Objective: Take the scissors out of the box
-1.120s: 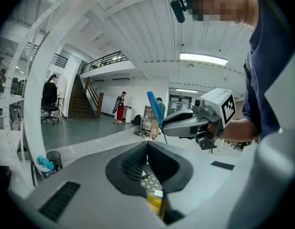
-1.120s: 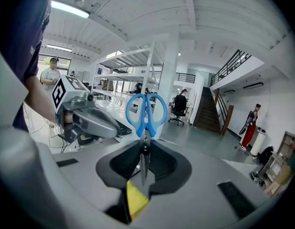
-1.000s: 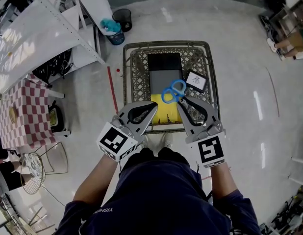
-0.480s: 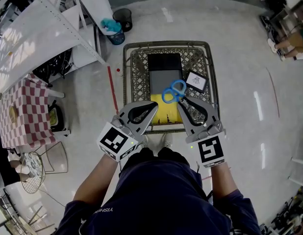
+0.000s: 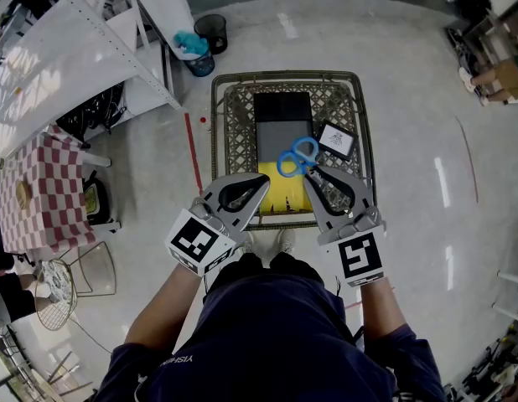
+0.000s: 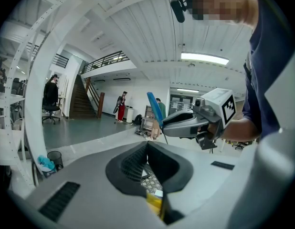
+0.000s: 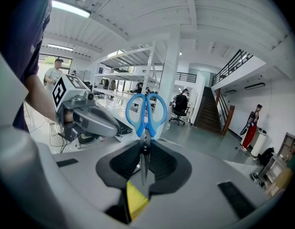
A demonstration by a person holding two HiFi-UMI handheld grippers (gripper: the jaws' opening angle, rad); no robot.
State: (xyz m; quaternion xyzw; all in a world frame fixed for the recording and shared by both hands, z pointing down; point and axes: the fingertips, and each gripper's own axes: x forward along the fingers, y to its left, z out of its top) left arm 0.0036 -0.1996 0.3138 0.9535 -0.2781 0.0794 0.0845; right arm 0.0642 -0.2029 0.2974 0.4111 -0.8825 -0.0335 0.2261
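Above the wire basket point(image 5: 284, 74), scissors point(image 5: 297, 157) unmoved, still in right hand-held gripper point(image 5: 313, 174).

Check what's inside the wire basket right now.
Visible in the wire basket: a dark grey flat box, a yellow item and a black-bordered card. The right gripper, holding the scissors over it, and the left gripper cover its near edge.

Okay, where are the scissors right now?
The scissors are clamped by the blades in the right gripper, blue handles sticking out. In the head view they sit mid-frame over the wire basket's near half, just right of the left gripper.
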